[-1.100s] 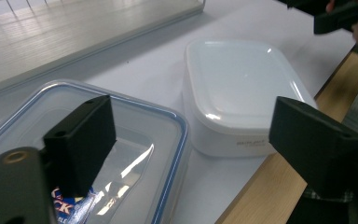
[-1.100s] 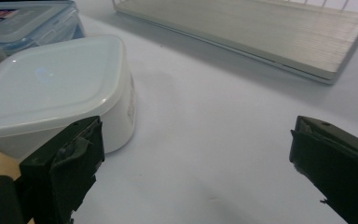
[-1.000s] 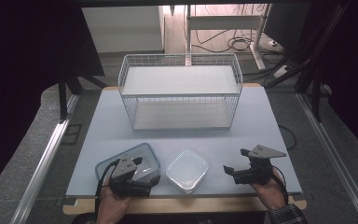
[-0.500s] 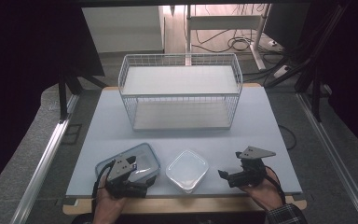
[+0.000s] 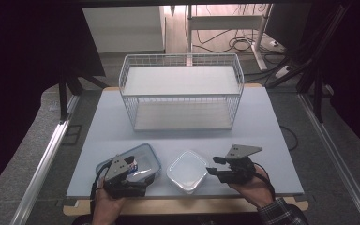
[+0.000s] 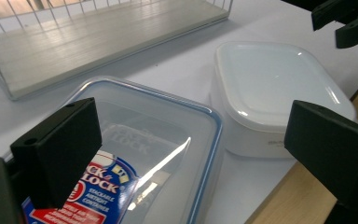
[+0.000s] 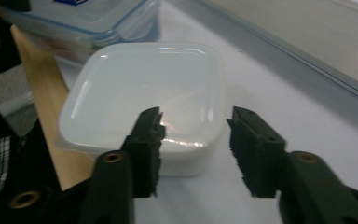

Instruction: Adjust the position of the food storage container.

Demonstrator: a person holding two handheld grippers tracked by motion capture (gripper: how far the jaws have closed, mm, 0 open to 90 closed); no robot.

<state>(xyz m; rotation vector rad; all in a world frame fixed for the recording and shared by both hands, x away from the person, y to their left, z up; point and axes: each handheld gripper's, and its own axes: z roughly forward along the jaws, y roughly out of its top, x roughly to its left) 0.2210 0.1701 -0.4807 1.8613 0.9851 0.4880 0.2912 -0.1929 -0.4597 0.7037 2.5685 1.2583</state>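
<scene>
We hold a hand-held gripper in each hand at the near edge of the bench (image 5: 262, 117).

The left hand-held gripper (image 5: 133, 165) sits over the near end of the clear lidded container with the blue seal (image 5: 143, 157). In the left gripper view its jaws stand spread wide, one on either side of that container's lid (image 6: 158, 140), with nothing pinched between them; the printed label (image 6: 88, 196) on the lid lies just by the nearer jaw. Whether the pads rest on the lid we cannot tell.

The right hand-held gripper (image 5: 215, 165) points toward the white square container (image 5: 187, 171), which stands just ahead of its tips and right beside the blue-sealed one, between our two hands. Its jaws have just been closing and now stand partly spread with a clear gap. In the right gripper view the corner of the white container (image 7: 144, 93) lies just beyond the tips (image 7: 196, 135); the frames do not settle whether one pad overlaps the rim, but nothing is pinched. The white container's lid is on and it rests flat on the bench.

Well beyond both hand-held grippers, at the far side of the bench, stands the white wire basket (image 5: 182, 91), open toward us.
</scene>
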